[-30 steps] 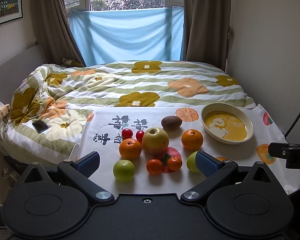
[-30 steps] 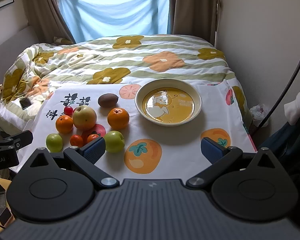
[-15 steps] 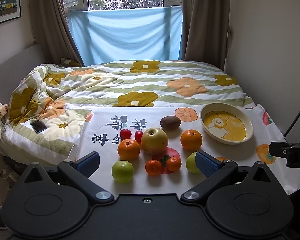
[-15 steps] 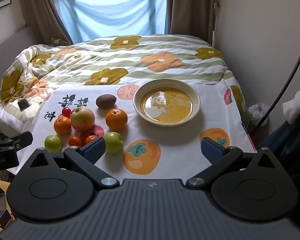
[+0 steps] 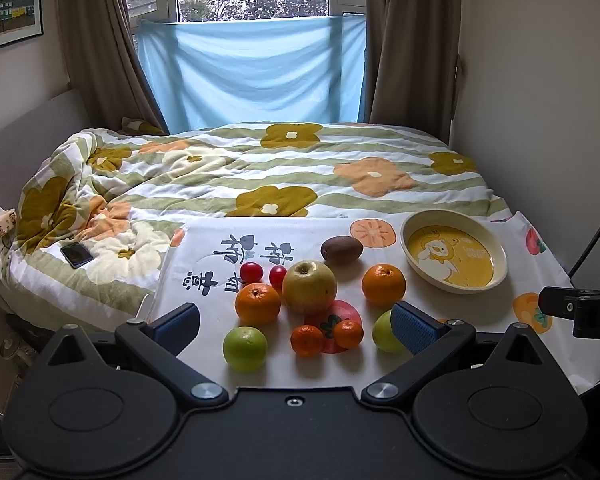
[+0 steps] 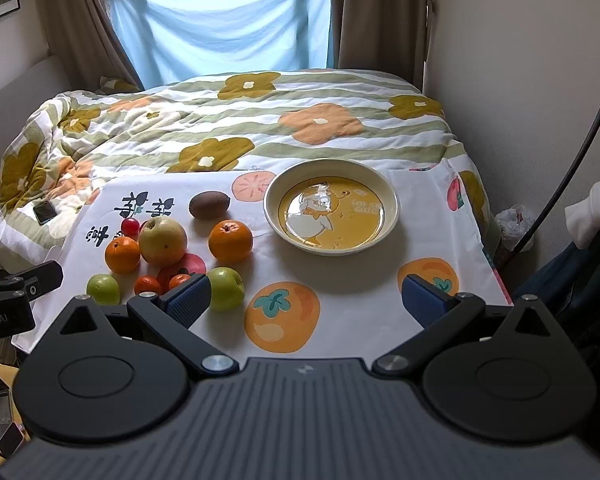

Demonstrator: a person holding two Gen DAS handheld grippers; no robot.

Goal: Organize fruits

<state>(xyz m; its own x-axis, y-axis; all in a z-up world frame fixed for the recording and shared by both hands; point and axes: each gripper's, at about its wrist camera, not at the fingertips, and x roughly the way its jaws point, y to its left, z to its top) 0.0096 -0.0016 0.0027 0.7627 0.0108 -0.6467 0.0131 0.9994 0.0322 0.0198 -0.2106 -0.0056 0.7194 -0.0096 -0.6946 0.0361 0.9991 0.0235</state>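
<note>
A bedroom: a flowered quilt (image 5: 260, 168) under a curtained window, with a smooth printed cloth (image 5: 300, 236) spread over the near end as the work surface.

Left wrist view — the left gripper (image 5: 296, 322) hangs with its jaws spread wide and nothing between them. The fruit sits clustered at 12 o'clock of it: a big yellow-green apple (image 5: 309, 286), two glossy oranges, two small tangerines, two red cherry tomatoes, a fuzzy brown kiwi (image 5: 341, 248) and a green apple (image 5: 245, 349). The empty bowl (image 5: 496, 256) lies at 2 o'clock.

Right wrist view — the right gripper (image 6: 306, 300) is likewise wide and empty, the glazed, shallow bowl (image 6: 392, 200) at 12 o'clock, a second green apple (image 6: 226, 288) just beside its left finger. Nothing is sorted yet. Round, slick fruit will likely roll, so I'd close across the widest part and set each piece down gently in the bowl.
</note>
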